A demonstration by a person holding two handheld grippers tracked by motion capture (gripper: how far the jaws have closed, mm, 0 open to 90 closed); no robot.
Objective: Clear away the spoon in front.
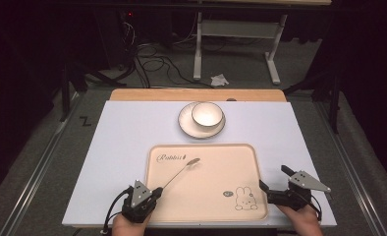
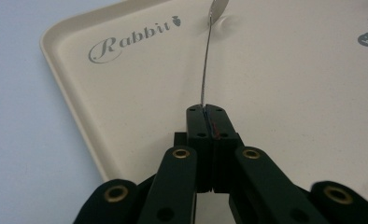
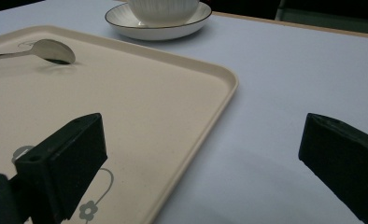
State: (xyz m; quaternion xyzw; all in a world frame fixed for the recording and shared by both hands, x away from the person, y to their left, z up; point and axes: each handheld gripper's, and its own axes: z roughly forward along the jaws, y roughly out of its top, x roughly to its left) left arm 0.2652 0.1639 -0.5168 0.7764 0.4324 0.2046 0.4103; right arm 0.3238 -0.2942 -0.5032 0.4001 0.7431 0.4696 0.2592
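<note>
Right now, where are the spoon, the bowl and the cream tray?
spoon point(image 1: 180, 171), high view, middle of its thin handle.
bowl point(image 1: 207, 113), high view, its white inside.
tray point(image 1: 206, 189), high view, bare part of its cream floor.

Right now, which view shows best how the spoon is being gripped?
The left gripper view: the left gripper has its jaws shut on the spoon handle's end, with the tray beneath. The high view shows the whole spoon, though small. The right gripper view shows its bowl just above the tray, not the grip.
</note>
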